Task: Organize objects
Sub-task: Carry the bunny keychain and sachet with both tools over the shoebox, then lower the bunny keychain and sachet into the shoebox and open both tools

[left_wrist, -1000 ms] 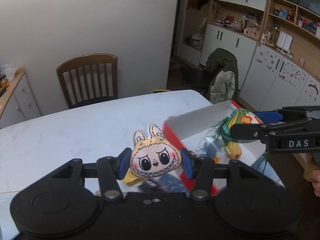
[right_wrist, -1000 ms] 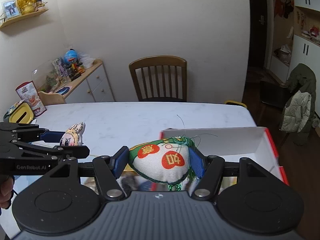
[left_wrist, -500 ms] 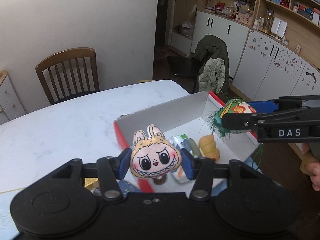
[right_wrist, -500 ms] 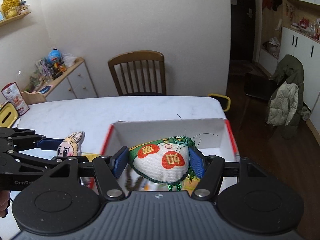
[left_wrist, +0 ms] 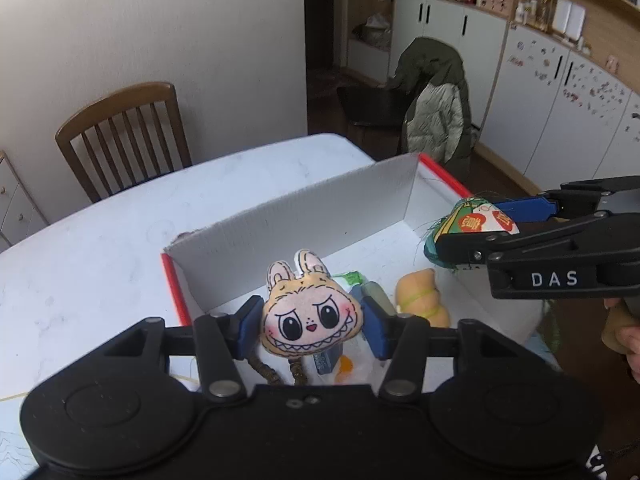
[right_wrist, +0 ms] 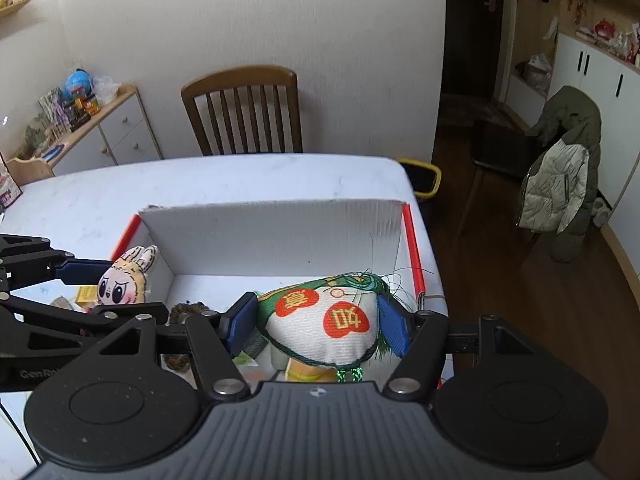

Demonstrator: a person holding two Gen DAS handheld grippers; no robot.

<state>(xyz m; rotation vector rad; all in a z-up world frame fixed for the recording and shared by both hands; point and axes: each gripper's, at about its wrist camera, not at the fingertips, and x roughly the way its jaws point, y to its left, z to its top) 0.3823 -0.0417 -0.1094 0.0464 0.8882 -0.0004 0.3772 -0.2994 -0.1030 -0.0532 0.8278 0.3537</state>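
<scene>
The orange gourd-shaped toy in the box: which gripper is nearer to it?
Left. The left gripper holds the bunny plush just beside the orange toy; the right gripper, holding the embroidered sachet, hangs higher at the box's right side.

soft cloth plush [left_wrist: 311, 322], corrugated cardboard box [left_wrist: 304, 216], glossy marble-look table [left_wrist: 100, 248].

White marble-look table [right_wrist: 248, 184], rounded corners, pale grey veins. On it stands open box [right_wrist: 272, 232]: white corrugated walls, red rims on side edges, near right end of table. Beside box at left, on table surface, small yellow packet [right_wrist: 86, 294] and some other small things, partly hidden, cannot tell what. At near left corner, edge of printed sheet [left_wrist: 12, 446] lies flat. Far half of table bare.
</scene>
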